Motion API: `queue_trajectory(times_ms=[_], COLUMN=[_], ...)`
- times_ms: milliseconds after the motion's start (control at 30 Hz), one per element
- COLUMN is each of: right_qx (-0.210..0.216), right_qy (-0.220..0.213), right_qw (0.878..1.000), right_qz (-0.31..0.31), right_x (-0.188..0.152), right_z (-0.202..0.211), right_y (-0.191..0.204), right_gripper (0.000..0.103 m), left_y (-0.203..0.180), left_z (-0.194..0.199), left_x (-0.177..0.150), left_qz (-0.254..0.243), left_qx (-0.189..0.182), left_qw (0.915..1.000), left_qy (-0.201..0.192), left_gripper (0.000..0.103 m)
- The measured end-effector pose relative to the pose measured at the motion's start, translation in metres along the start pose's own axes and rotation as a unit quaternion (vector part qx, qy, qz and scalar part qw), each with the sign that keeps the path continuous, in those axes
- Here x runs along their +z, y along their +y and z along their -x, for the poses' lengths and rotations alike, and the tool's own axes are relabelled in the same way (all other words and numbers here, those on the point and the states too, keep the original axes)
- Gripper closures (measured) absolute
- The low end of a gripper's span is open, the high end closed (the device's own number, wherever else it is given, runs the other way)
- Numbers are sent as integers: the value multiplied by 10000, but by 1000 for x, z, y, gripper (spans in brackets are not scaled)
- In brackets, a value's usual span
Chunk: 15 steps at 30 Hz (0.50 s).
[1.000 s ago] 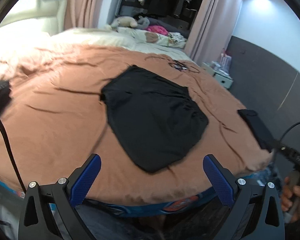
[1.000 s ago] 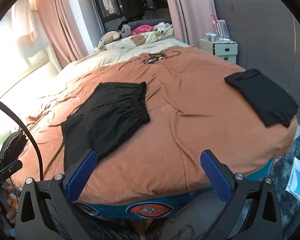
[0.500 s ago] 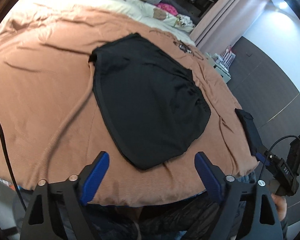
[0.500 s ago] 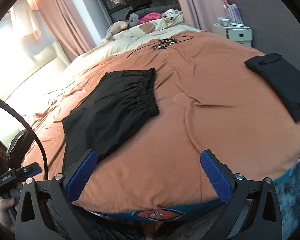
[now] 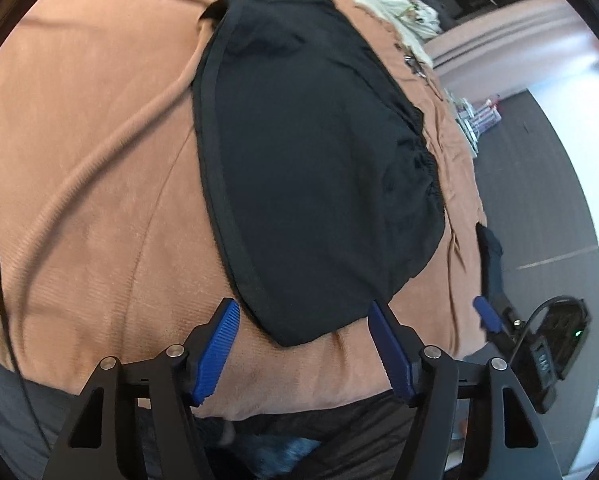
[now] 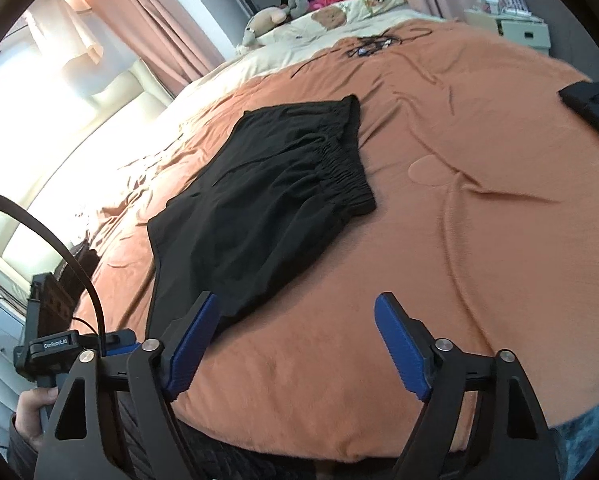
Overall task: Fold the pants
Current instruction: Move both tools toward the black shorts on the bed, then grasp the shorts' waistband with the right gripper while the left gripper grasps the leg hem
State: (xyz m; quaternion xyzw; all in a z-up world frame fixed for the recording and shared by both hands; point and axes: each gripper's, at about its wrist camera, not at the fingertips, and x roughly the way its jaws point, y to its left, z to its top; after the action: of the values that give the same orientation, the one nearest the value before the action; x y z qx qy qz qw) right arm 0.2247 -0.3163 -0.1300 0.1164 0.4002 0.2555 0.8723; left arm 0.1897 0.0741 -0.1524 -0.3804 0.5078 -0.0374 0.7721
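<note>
Black shorts point(image 5: 311, 168) lie flat on an orange bedspread point(image 5: 79, 160), waistband to the right. My left gripper point(image 5: 302, 307) hangs just above their near corner. Its jaws are closing, the corner shows between the blue pads point(image 5: 219, 344), and neither pad presses on it. In the right wrist view the same shorts point(image 6: 267, 208) stretch away to the upper left. My right gripper point(image 6: 297, 301) hovers over the near edge. Its jaws are closing too, the left pad point(image 6: 191, 340) overlaps the hem, and mostly bare bedspread point(image 6: 439, 240) lies between them.
A second black garment point(image 6: 595, 100) lies folded at the bed's right edge. Cables point(image 6: 375, 40), plush toys point(image 6: 275, 20) and pillows sit at the far end, with a nightstand point(image 6: 527, 30) beyond. A hand point(image 6: 31, 404) holds the left gripper's handle.
Both grippers have dropped closer to the near end of the shorts, and their jaws have narrowed. The left view has rolled and tilted downward.
</note>
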Motion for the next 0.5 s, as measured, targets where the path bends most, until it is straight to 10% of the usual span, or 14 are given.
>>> queue_trajectory(times_ms=[500], right_qx=[488], right_qy=[427], right_qw=[9964], right_qz=[-550], right_x=[32], right_z=[-45], right_y=[-38], right_gripper=[30], left_y=[20], left_z=[-12], left_x=[18], left_qz=[819], left_qx=[-230], left_qw=[9961], left_qy=[-219], left_gripper=[45])
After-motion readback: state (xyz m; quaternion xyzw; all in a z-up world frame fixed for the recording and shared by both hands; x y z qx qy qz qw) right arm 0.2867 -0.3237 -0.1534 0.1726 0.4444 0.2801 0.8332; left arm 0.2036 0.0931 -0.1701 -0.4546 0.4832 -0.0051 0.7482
